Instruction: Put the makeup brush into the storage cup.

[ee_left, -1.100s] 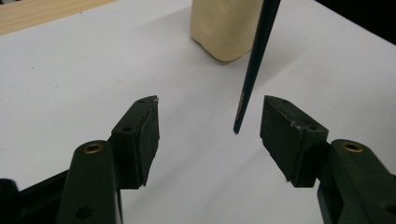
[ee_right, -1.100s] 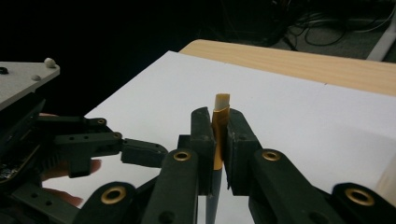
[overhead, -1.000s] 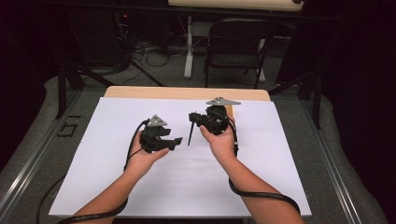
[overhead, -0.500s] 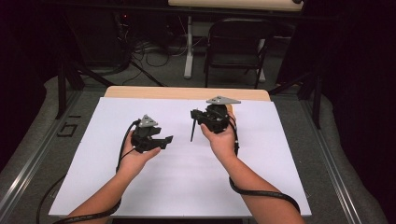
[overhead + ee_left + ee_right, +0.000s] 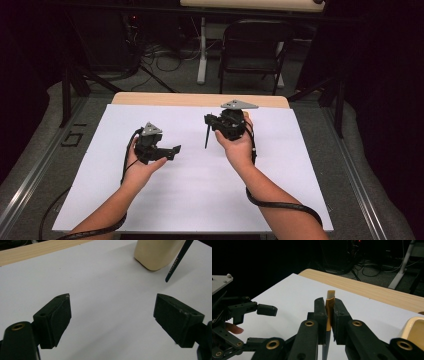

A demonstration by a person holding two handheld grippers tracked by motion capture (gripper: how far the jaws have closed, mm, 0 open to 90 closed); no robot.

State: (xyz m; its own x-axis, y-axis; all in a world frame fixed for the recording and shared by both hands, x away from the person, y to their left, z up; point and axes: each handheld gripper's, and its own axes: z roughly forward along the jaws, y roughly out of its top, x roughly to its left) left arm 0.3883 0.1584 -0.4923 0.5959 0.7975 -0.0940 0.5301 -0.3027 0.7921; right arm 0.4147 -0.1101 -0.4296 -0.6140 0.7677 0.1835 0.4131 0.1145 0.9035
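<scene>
The right gripper [image 5: 207, 131] is clamped on a thin paintbrush [image 5: 207, 137]: in the right gripper view its two black jaws press together on the brush's golden ferrule [image 5: 329, 315], with the pale bristle tip [image 5: 330, 294] standing up above them and the dark handle running down below. In the high view the brush handle hangs down from that gripper toward the white sheet [image 5: 200, 190] that covers the desk [image 5: 200, 99], its lower end just above the sheet. The left gripper [image 5: 170, 150] lies to the left of the brush, apart from it, held low over the same sheet; its jaws have just been opening and now stand wide apart with nothing between them, only bare white paper showing in the gap in the left gripper view. In that view the dark brush handle [image 5: 178, 261] slants in beyond the jaws, just beside a cream-coloured container [image 5: 156, 253] that stands on the sheet. The same container shows at the edge of the right gripper view [image 5: 413, 331], close beside the brush. The left gripper [image 5: 265, 310] also appears there, beside the brush, with a fingertip [image 5: 234, 328] of the hand that holds it below.
</scene>
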